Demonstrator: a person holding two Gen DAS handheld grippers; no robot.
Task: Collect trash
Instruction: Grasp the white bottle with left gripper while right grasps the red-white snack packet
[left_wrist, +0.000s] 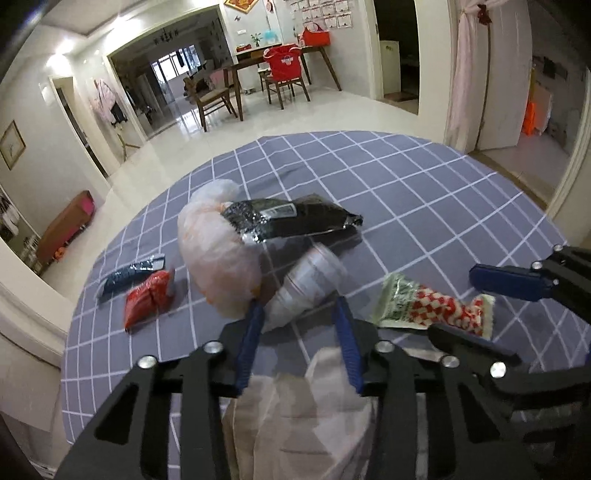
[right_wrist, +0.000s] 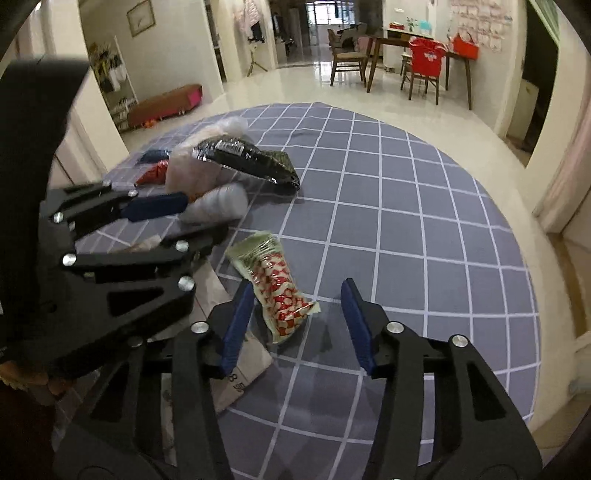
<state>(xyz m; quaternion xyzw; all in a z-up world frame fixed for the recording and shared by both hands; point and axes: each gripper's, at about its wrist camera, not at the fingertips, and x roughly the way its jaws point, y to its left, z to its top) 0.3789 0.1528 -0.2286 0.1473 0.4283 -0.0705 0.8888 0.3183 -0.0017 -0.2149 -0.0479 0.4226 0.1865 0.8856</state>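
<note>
- Left gripper (left_wrist: 299, 310): jaws apart, straddling the near end of a white cup (left_wrist: 308, 286) lying on its side on the desk (left_wrist: 424, 206); contact cannot be confirmed.
- Right gripper (right_wrist: 295, 295): jaws apart, a red-and-white snack wrapper (right_wrist: 277, 280) lying between them.
- Beige bag (left_wrist: 295, 413): nearest, below the left gripper.

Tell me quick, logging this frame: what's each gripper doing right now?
Left gripper: open, holding nothing, fingers either side of the paper cup.
Right gripper: open, holding nothing, red-and-white snack wrapper between its fingers.
</note>
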